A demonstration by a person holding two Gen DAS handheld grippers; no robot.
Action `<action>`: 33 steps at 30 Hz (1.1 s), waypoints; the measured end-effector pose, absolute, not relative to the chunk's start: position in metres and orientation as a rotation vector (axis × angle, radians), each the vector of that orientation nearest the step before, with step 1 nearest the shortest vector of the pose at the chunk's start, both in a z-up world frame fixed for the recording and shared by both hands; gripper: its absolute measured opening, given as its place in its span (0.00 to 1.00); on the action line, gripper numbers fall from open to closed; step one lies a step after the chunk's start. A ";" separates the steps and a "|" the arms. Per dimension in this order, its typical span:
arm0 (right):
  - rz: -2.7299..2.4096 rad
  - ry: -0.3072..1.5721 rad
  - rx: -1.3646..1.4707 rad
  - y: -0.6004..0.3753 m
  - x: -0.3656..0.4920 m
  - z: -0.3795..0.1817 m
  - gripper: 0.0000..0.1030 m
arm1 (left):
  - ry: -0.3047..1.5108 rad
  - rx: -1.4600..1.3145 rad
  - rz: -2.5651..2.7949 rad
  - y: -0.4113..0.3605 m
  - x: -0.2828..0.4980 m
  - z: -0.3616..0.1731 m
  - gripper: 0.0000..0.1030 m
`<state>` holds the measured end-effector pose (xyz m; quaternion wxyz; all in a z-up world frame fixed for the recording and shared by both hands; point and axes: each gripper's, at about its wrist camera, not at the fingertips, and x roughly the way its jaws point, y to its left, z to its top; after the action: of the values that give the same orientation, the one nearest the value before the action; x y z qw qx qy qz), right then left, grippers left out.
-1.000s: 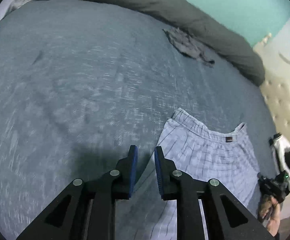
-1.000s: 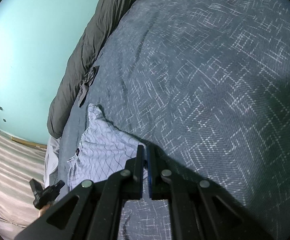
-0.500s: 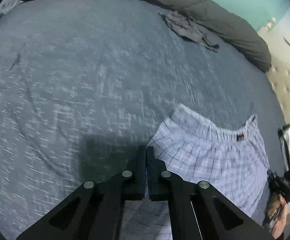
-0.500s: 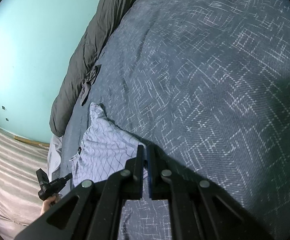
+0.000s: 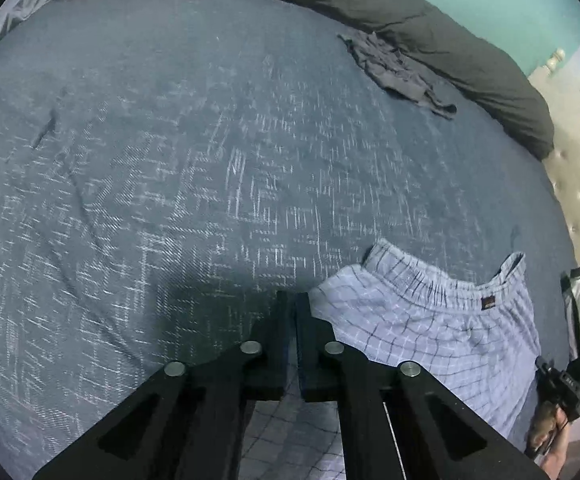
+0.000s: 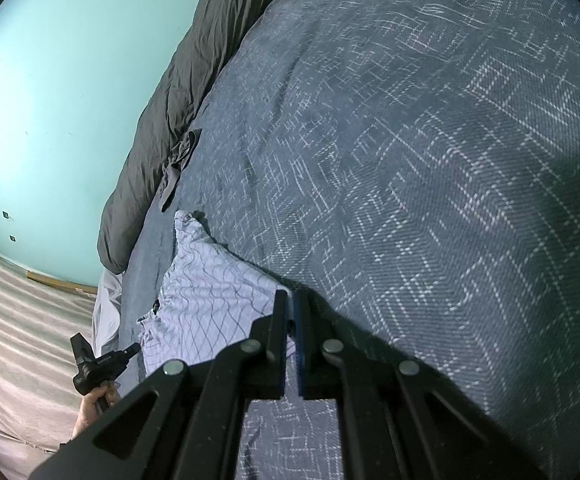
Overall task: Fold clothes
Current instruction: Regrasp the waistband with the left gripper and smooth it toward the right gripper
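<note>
- Just ahead of the left gripper (image 5: 293,304), a little to its right: pale checked shorts (image 5: 429,320) lie flat on the blue bedspread (image 5: 170,180).
- Left gripper: jaws drawn together to a thin slit, pinching the near left edge of the shorts; the cloth runs under the tips and shows again below them.
- Right gripper (image 6: 291,304): jaws also pressed close, nipping the shorts' edge. The cloth spreads away to its left.
- From the right wrist view, the left gripper appears low on the left, in a hand at the edge of the bed.
- Step in hand, as I judge it: both edges are gripped, ready for the first fold.
- Next move would call for lifting both held points together, level, and carrying them across so edge meets edge; an uneven lift would skew the crease.
- Orientation: the waistband (image 5: 441,286) lies on the far side from the left gripper, and the legs trail back toward and beneath it. The long axis runs roughly away from the left gripper and slants to the right.
- Far beyond the left gripper: a dark crumpled garment (image 5: 393,72) against the grey rolled duvet (image 5: 429,32), well apart from the shorts.
</note>
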<state>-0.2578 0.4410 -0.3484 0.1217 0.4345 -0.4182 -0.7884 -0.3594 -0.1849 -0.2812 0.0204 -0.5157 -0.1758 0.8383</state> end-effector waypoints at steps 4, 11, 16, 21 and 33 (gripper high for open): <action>-2.301 -1.220 1.267 0.440 -0.258 -0.348 0.03 | -0.462 -1.569 2.588 -0.172 -0.367 -0.272 0.17; -2.295 -1.220 1.266 0.440 -0.258 -0.348 0.03 | -0.420 -1.585 2.519 -0.142 -0.393 -0.284 0.27; -2.289 -1.221 1.268 0.441 -0.258 -0.349 0.03 | -0.399 -1.589 2.512 -0.133 -0.405 -0.292 0.11; -2.284 -1.216 1.267 0.442 -0.258 -0.349 0.03 | -0.435 -1.545 2.567 -0.137 -0.408 -0.287 0.07; -2.280 -1.225 1.266 0.447 -0.258 -0.349 0.03 | -0.450 -1.587 2.597 -0.140 -0.415 -0.281 0.14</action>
<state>-0.2579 0.4471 -0.3491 0.1300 0.4356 -0.4217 -0.7846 -0.4150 -0.1401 -0.2808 0.0327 -0.5155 -0.1461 0.8437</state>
